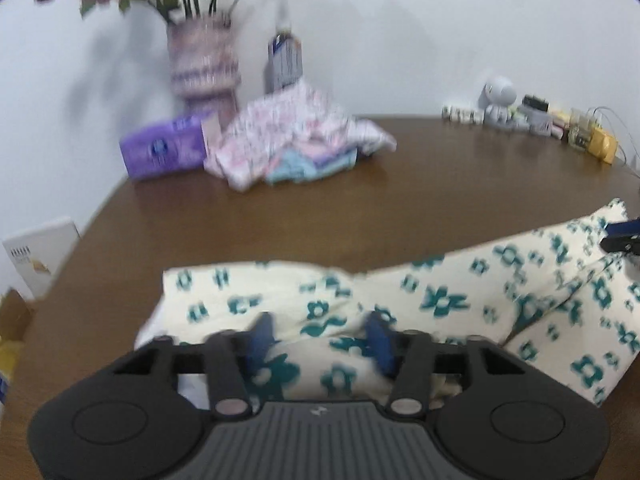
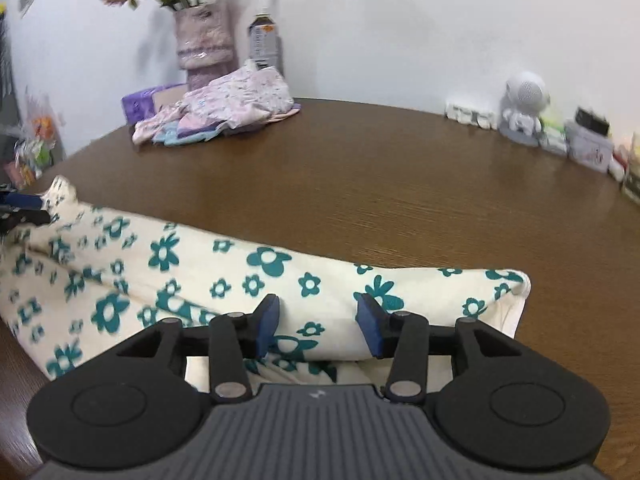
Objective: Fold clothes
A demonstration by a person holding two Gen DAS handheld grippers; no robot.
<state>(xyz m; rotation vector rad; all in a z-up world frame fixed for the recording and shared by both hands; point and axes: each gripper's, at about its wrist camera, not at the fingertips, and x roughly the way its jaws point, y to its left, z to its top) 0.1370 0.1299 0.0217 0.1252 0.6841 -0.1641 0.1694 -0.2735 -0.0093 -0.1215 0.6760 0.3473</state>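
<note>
A cream garment with teal flowers [image 1: 440, 292] lies bunched in a long strip across the near part of the brown table [image 1: 360, 208]. My left gripper [image 1: 320, 338] is open, its blue pads [image 1: 262, 336] straddling a fold at the garment's left end. In the right wrist view the same garment [image 2: 200, 264] runs left from my right gripper [image 2: 318, 326], which is open with its pads [image 2: 368, 328] over the right end. Each gripper's tip shows at the edge of the other view: the right gripper's finger [image 1: 622, 236] and the left gripper's finger [image 2: 20, 204].
A pile of pink and blue clothes [image 1: 296, 140] sits at the back left beside a purple pack [image 1: 160, 152], a flower vase [image 1: 204, 60] and a bottle [image 1: 284, 60]. Small figurines and boxes [image 2: 552, 128] line the back right by the wall.
</note>
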